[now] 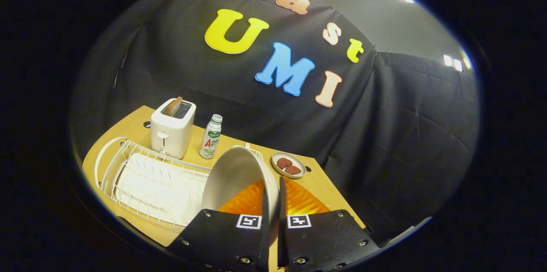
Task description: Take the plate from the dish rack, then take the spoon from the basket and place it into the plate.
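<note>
Wooden bench (141,128) below the black cloth wall. White wire rack (128,165) lying on the bench, lined with a white ridged tray. Orange mat (299,201) beyond the tongs, partly hidden. White toaster (173,128) behind the rack, one slice of bread (174,105) standing in its slot. Plate (239,178) held up on edge, tilted, lifted clear of the rack. Tongs (273,208) closed on the plate's rim, one finger on each face. Small bottle (210,137) upright beside the toaster. Small dish (288,164) just beyond the plate, holding two reddish pieces (288,166).
</note>
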{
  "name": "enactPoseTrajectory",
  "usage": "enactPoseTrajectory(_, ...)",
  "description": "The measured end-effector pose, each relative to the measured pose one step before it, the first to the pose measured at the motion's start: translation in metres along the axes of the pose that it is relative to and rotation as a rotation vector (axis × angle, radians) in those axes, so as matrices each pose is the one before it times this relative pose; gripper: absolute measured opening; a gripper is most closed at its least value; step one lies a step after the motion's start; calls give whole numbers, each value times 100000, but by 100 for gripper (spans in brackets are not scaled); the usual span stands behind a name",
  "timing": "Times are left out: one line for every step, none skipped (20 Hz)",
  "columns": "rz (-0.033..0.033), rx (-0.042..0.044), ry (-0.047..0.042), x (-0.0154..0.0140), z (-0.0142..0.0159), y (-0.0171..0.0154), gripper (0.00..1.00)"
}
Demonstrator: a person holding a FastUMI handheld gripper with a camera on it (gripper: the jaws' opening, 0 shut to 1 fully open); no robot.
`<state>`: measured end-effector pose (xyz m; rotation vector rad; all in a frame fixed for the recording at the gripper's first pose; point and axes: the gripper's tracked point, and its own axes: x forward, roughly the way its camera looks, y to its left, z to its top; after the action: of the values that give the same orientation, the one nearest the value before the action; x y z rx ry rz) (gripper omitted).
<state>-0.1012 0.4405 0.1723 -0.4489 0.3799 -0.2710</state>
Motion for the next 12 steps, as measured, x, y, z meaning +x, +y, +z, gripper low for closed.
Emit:
enactPoseTrajectory(1963,590,-648,-966,-553,-170,8)
enactPoseTrajectory(2190,345,-48,-934,-620,-19,8)
enactPoseTrajectory(2532,555,145,-871,-896,71,8)
enactPoseTrajectory(2453,715,764,-843,-929,135,8)
enactPoseTrajectory(2505,731,831,-784,-1019,45,8)
enactPoseTrajectory(2280,830,908,-740,-932,96,8)
enactPoseTrajectory(2110,1114,1030,-670,-1126,5,8)
enactPoseTrajectory(2127,1550,1242,-569,-1032,-1,8)
enactPoseTrajectory(2228,1793,1480,-431,-1010,102,8)
enactPoseTrajectory(2138,1773,1428,-388,-916,138,8)
enactPoseTrajectory(1907,1510,1151,-337,-845,29,8)
enactPoseTrajectory(1374,771,1073,-320,-706,-6,8)
